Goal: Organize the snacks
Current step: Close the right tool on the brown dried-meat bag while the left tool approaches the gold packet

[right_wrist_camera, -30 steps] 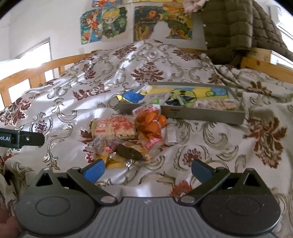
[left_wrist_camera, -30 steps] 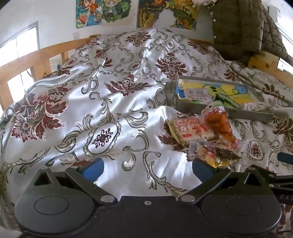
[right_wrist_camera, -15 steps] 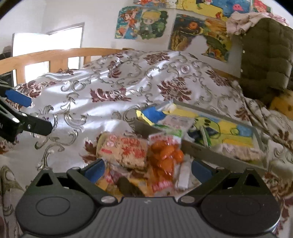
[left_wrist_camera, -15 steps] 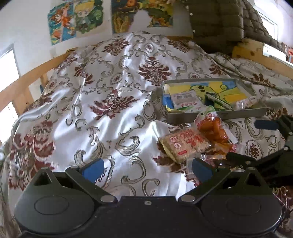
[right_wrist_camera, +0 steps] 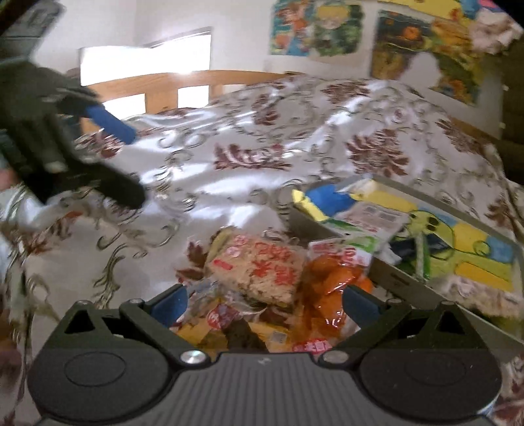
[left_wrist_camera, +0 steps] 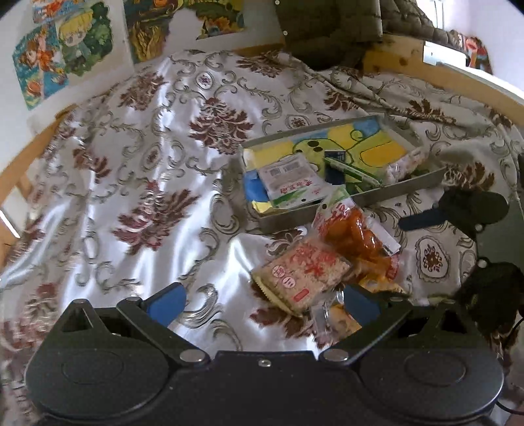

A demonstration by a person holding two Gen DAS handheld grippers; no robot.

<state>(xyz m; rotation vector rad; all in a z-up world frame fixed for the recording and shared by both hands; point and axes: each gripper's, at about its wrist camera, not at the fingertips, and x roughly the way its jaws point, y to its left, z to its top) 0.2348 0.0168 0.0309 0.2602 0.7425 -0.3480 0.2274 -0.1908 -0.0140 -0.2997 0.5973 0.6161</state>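
A pile of snack packets lies on the patterned bedspread: a rice-cracker packet (left_wrist_camera: 303,272) (right_wrist_camera: 258,268), an orange snack bag (left_wrist_camera: 355,234) (right_wrist_camera: 330,285) and smaller wrappers (right_wrist_camera: 226,319). Behind it a grey tray (left_wrist_camera: 402,190) (right_wrist_camera: 389,278) holds a white-green packet (left_wrist_camera: 291,183) and other snacks. My left gripper (left_wrist_camera: 262,300) is open and empty, just left of the cracker packet. My right gripper (right_wrist_camera: 265,300) is open and empty, close over the pile, its jaws on either side of the cracker packet and orange bag.
The bed has a wooden frame (right_wrist_camera: 203,82) along the left and far sides. Posters (left_wrist_camera: 65,49) hang on the wall. A dark quilted jacket (left_wrist_camera: 330,29) hangs at the back right. Open bedspread (left_wrist_camera: 131,196) stretches left of the pile.
Both grippers have moved forward toward the snack pile. The right one has dropped close over it. The left has turned right, nearer the cracker packet. Both stay open.
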